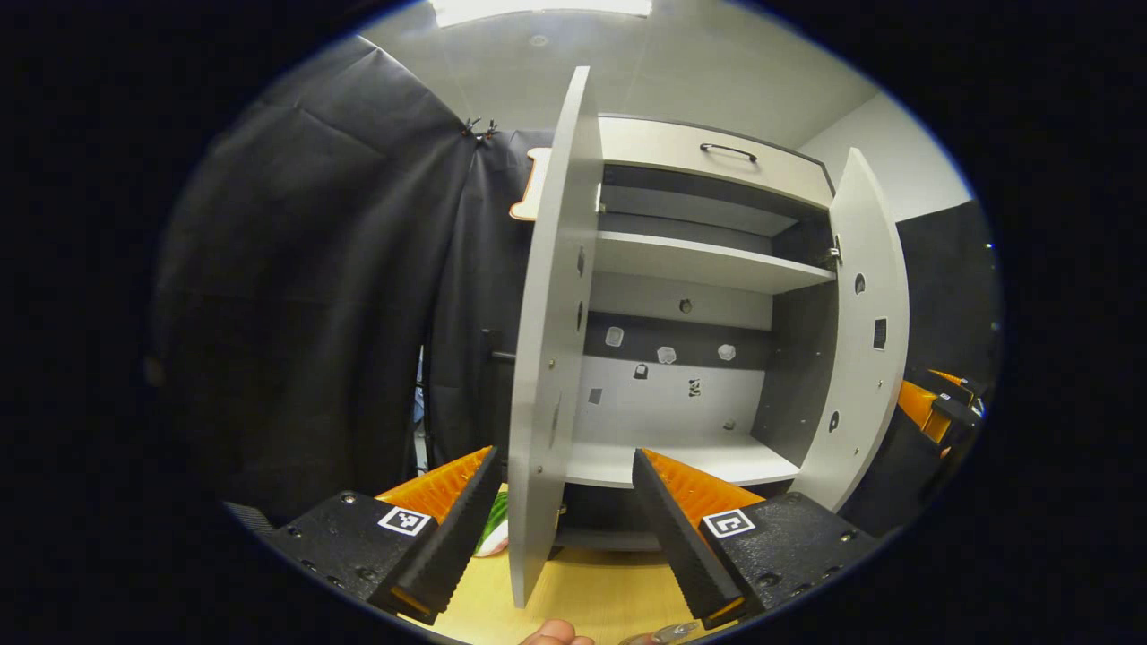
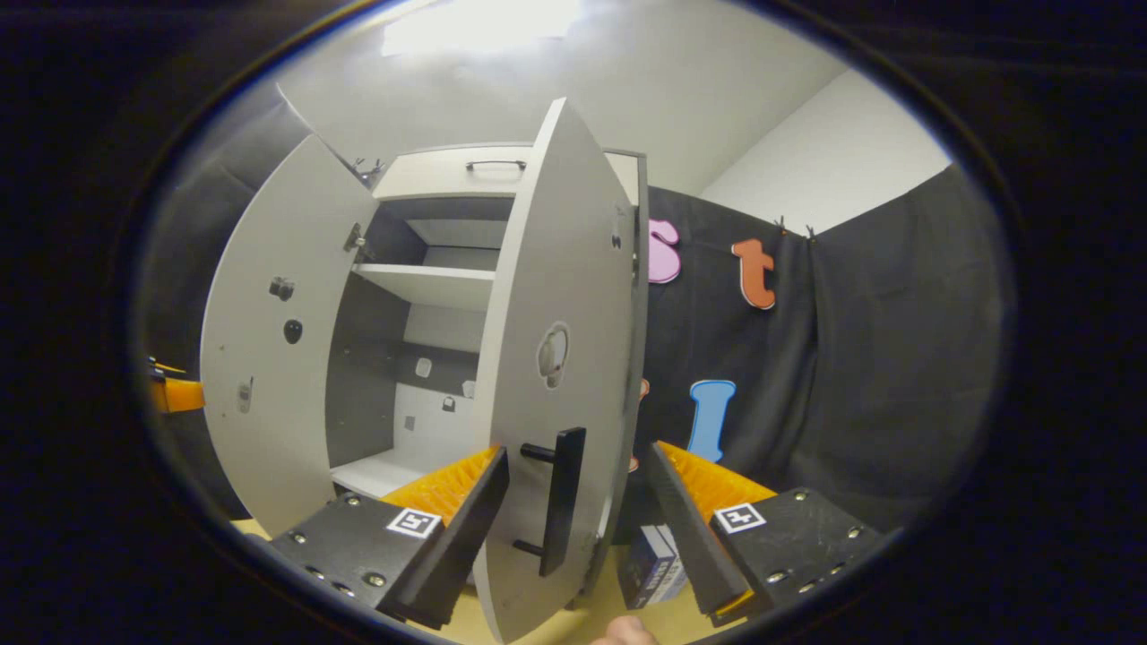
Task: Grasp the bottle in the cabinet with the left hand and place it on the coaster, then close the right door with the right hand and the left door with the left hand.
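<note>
Both cabinet doors stand open. The left hand-held gripper gapes astride the left door; the right hand-held gripper gapes around the right door, perhaps untouched.

From my left gripper, the left door stands between the fingers and hides most of a green-and-white object just behind it; I cannot tell what it is. From my right gripper, the right finger covers part of a small dark box.
</note>
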### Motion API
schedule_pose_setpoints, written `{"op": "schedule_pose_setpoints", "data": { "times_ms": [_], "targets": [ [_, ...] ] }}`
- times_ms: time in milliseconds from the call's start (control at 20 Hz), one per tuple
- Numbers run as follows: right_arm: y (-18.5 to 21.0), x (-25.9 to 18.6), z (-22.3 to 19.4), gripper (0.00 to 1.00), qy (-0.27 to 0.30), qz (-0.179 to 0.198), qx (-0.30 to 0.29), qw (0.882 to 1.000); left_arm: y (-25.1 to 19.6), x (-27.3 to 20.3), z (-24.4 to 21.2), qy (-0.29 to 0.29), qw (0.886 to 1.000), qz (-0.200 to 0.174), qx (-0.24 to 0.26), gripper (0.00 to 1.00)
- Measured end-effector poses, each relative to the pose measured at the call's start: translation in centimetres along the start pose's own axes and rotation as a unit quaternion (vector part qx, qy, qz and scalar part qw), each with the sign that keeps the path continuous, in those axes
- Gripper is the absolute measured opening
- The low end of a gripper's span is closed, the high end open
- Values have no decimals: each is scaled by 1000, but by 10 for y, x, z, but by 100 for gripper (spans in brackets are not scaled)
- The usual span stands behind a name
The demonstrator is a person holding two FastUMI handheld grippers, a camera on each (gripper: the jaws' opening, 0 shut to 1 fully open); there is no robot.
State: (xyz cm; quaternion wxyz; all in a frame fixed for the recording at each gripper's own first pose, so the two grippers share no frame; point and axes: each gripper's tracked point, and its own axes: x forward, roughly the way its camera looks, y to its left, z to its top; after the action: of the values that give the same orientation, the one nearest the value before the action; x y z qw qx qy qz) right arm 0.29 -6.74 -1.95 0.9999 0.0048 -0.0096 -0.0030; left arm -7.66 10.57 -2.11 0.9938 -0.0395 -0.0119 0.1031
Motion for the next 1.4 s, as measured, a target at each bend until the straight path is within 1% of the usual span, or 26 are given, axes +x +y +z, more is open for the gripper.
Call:
{"op": "schedule_pose_setpoints", "data": {
  "times_ms": [350,500,550,650,700,1100,1150,1200,1250,1400],
  "targets": [
    [45,3,-6,95,12,55,4,998,26,-7,-2,3,1000,30,-8,94],
    [62,2,-7,95,13,71,-4,997,36,-8,-5,5,999,41,-11,94],
    [67,2,-7,93,14,76,-6,997,40,-9,-5,5,999,45,-12,94],
    [73,1,-7,93,13,83,-9,996,47,-9,-7,7,998,53,-14,95],
    [75,1,-7,95,13,85,-8,996,50,-9,-9,9,998,57,-16,94],
    [77,0,-8,95,19,83,-3,996,71,-4,-15,16,996,81,-31,95],
    [76,0,-9,95,20,81,-4,997,73,-2,-16,18,996,83,-31,94],
    [76,0,-10,93,21,79,-6,997,75,-1,-18,20,996,84,-31,94],
    [75,1,-10,95,22,77,-7,997,76,1,-19,21,996,85,-30,94],
    [70,1,-11,95,22,68,-11,997,76,6,-21,23,996,82,-31,95]
  ]
}}
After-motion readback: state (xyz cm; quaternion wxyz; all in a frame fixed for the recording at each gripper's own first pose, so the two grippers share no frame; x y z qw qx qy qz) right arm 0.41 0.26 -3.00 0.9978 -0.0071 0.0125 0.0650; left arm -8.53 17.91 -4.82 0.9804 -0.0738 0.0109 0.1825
